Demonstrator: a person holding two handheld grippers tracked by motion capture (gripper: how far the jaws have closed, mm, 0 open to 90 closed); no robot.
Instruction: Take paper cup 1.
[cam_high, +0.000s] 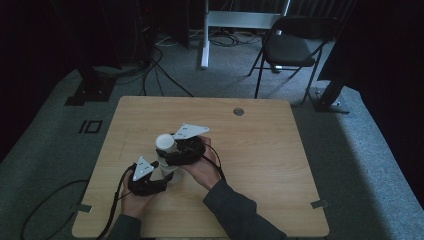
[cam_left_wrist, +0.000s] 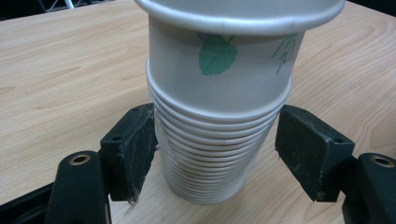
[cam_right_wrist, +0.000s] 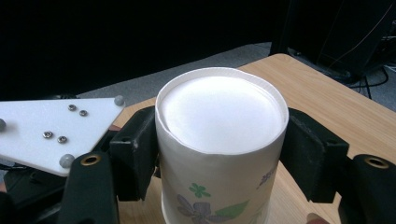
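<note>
A stack of paper cups (cam_left_wrist: 219, 130) stands upside down on the counter (cam_high: 260, 150), near the middle and a little toward the person's side, and both tongs are on it. The top cup (cam_right_wrist: 219, 140), white base up with flowers and leaves printed on its wall, sits between the pads of the right tongs (cam_right_wrist: 219, 149). Those jaws stand partly open around the cup's upper wall; the left pad looks to be touching it, the right one seems a hair off, so I can't call it a firm grip.

Lower down, the left tongs (cam_left_wrist: 217, 154) bracket the nested rims. The left pad lies against the ribs, the right pad stands clear with a gap showing, so that pair is wide open around the stack and not clamped.

The job in hand looks like peeling the top cup off. To do it well, I'd say the left tongs should pinch the lower rims to pin the stack, while the right squeezes only enough to hold without denting the thin wall, then lifts straight up so the rest don't tip.

From the high view, the two hands and the grey plates (cam_high: 190, 131) cover most of the stack; just the white top (cam_high: 165, 141) peeks out. The foot of the stack is cut off in the right gripper view, and the top cup's base runs out of frame in the left gripper view. Beyond the counter, a chair (cam_high: 292, 47) sits in dim light and the room behind is too dark to read.
</note>
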